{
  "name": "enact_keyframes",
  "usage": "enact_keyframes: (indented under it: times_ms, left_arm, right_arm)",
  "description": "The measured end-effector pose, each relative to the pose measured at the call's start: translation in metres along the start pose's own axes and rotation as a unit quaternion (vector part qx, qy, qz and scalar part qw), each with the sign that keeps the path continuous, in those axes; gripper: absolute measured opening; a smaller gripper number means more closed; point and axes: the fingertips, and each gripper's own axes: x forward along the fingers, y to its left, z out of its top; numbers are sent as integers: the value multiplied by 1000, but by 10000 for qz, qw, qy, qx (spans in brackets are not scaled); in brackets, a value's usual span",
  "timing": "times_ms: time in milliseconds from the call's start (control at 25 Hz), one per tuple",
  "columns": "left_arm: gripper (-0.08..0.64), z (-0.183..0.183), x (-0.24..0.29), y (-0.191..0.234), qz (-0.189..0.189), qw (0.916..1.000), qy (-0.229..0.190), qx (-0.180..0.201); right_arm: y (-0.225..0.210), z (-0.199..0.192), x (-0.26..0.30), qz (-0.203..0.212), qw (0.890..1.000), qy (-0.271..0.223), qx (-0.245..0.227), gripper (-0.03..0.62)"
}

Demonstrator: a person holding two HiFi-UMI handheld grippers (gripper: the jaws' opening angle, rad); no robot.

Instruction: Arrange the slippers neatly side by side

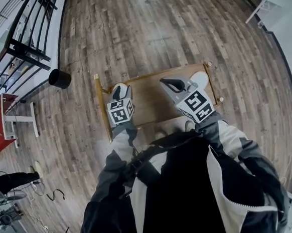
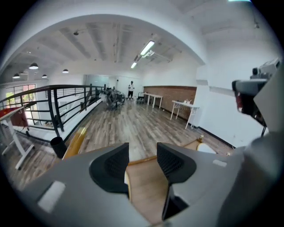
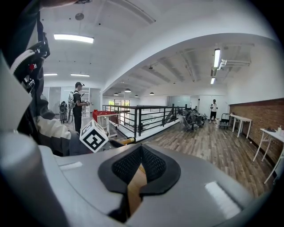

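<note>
Left gripper view: L claw (image 2: 143, 154) wide, empty; R claw (image 3: 141, 154) pinched together, above wood rack (image 1: 149, 103).

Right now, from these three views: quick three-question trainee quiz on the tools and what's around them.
1. True or false: the left tool has its jaws apart with nothing gripped between them.
2. Which tool has its jaws shut? A) the left tool B) the right tool C) both
3. In the head view, what stands on the grey-brown plank floor to the left of the low brown wooden table with the yellow rim?
Key: 1 true; 2 B; 3 the black round bin.
</note>
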Motion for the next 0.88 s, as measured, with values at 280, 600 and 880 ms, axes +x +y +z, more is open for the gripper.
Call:
enact_keyframes:
  times_ms: [280, 600, 880]
  left_arm:
    - [98, 107, -56, -94, -1134, 9821, -1373, 615]
    - [12, 147, -122, -169, -1837, 9445, -2232, 1560]
    - [12, 147, -127, -171, -1834, 9478, -2212, 1383]
  right_arm:
    - [-11, 10, -13, -100, 9997, -216, 101, 5]
    - [-8, 37, -39, -100, 9981, -541, 263, 5]
    - [-1, 50, -48, -128, 9971, -731, 144, 5]
